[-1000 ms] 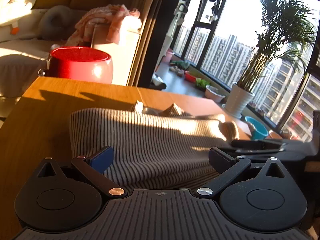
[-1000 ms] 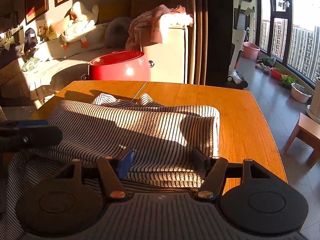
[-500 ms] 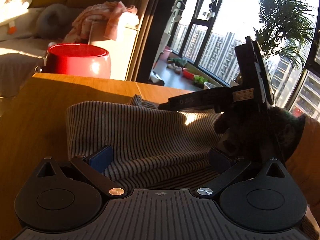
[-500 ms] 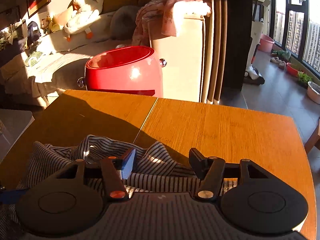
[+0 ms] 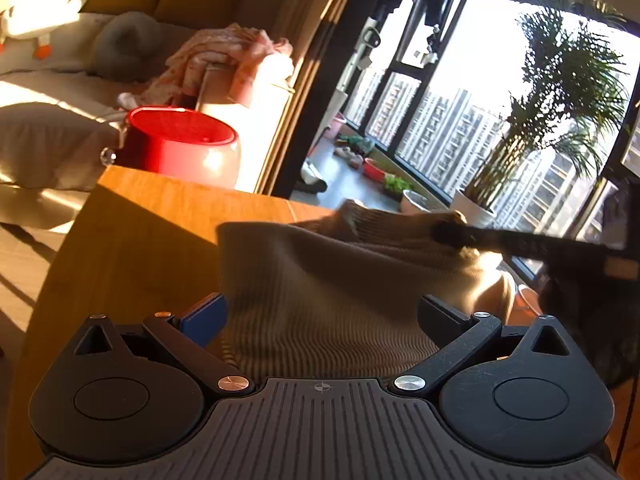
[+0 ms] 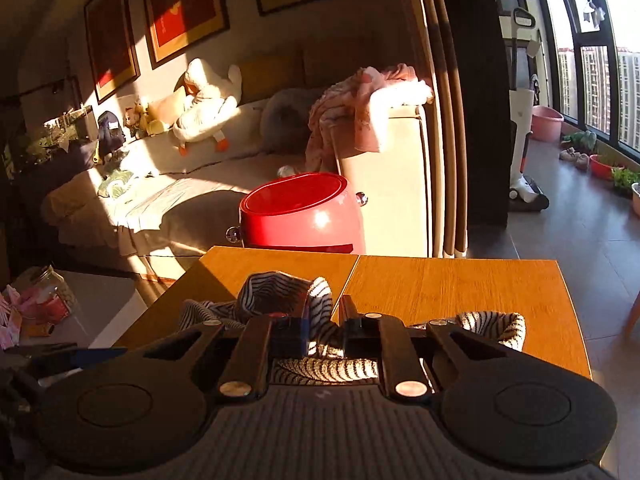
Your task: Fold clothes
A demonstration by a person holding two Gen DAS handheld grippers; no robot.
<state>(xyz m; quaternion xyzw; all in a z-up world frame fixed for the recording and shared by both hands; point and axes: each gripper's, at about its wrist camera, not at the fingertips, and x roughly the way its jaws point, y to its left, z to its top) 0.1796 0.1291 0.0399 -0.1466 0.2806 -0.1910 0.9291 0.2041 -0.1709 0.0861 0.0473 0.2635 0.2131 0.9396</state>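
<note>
A black-and-white striped garment [image 5: 328, 304] lies on the wooden table [image 5: 140, 232], with its far edge pulled up off the surface. My right gripper [image 6: 324, 324] has its jaws closing, and a bunch of the striped garment [image 6: 280, 292] is pinched between the pads. In the left wrist view the right gripper [image 5: 448, 234] reaches in from the right and holds that raised edge. My left gripper [image 5: 322, 314] stands open just above the near part of the cloth; its pads do not press on it.
A red tub [image 6: 300, 212] stands past the table's far edge, in front of a sofa [image 6: 160, 200] with a pink blanket [image 6: 360, 112]. A potted palm [image 5: 560, 120] stands by the windows. The bare table [image 6: 460, 284] stretches to the right of the garment.
My right gripper has shut on the garment's edge and risen, pulling the cloth up from the table. The left gripper has drawn back and up a little and stays open.
</note>
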